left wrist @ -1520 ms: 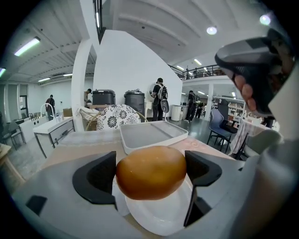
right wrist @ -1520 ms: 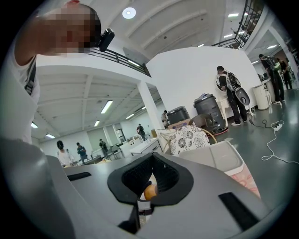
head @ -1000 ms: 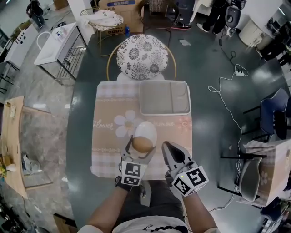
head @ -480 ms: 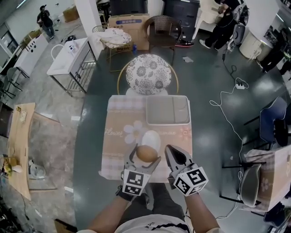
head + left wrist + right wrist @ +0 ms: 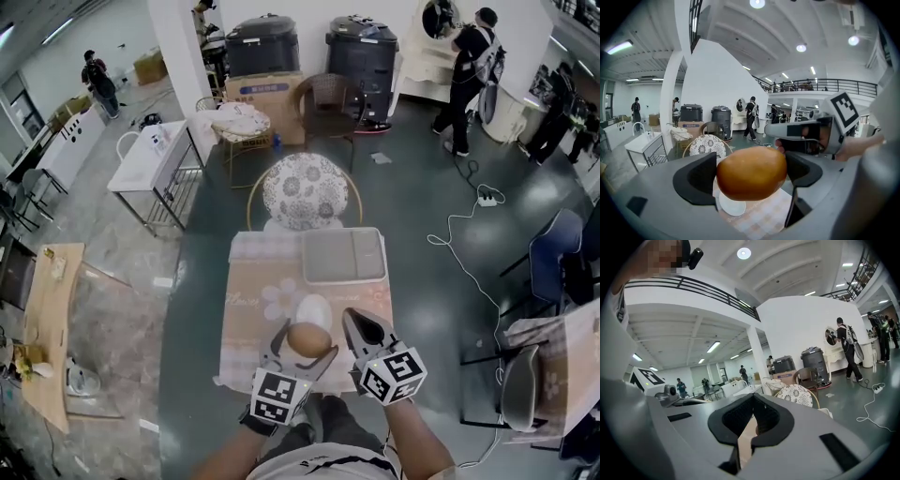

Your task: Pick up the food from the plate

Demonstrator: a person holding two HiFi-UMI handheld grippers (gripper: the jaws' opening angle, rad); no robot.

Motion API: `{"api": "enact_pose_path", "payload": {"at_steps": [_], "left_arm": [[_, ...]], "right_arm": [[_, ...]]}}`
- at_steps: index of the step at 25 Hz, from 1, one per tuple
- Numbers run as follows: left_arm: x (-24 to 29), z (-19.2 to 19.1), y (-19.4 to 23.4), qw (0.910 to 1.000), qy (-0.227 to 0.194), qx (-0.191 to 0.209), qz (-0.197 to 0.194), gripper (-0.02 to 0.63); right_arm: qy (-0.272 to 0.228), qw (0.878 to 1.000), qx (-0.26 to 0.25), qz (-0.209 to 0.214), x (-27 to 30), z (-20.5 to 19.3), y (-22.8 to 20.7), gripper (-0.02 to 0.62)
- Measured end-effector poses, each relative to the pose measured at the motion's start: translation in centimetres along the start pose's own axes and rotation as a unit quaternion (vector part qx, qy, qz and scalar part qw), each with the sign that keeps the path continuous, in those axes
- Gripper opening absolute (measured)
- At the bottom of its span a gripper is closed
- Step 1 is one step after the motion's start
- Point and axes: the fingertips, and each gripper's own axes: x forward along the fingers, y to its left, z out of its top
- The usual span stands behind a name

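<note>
A round brown bun-like food hangs above the small white plate on the checked table mat. My left gripper is shut on it, one jaw on each side. In the left gripper view the food fills the gap between the dark pads, and the plate lies bare below it. My right gripper is just right of the food at the table's near edge, with its jaws shut on nothing. In its own view the right gripper has both pads meeting.
A grey rectangular tray lies at the mat's far right. A chair with a patterned cushion stands behind the table. A white cable runs over the floor at the right. People stand far off in the room.
The head view has tilted up and shows more of the room. The left gripper, still holding the food, has lifted it further clear of the plate. The right gripper stays shut beside it.
</note>
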Motion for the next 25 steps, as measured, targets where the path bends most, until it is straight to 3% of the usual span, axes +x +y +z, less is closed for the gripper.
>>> {"api": "enact_pose_path", "payload": {"at_steps": [5,12,25], "left_arm": [[-2.8,3.3,-0.5,0.9995,-0.025,0.006,-0.017,0.442],[-4.7,6.5,-0.4,0.9985,-0.053,0.0,-0.009,0.442],[-5.2,6.9,0.2,0.9975,-0.069,-0.01,0.011,0.442]], "right_arm": [[-0.014,1.0,-0.002,-0.008,-0.5,1.8,0.8,0.014],[-0.029,0.999,-0.021,0.002,-1.0,3.9,2.8,0.014],[-0.028,0.998,-0.056,0.008,-1.6,5.1,4.0,0.014]]}}
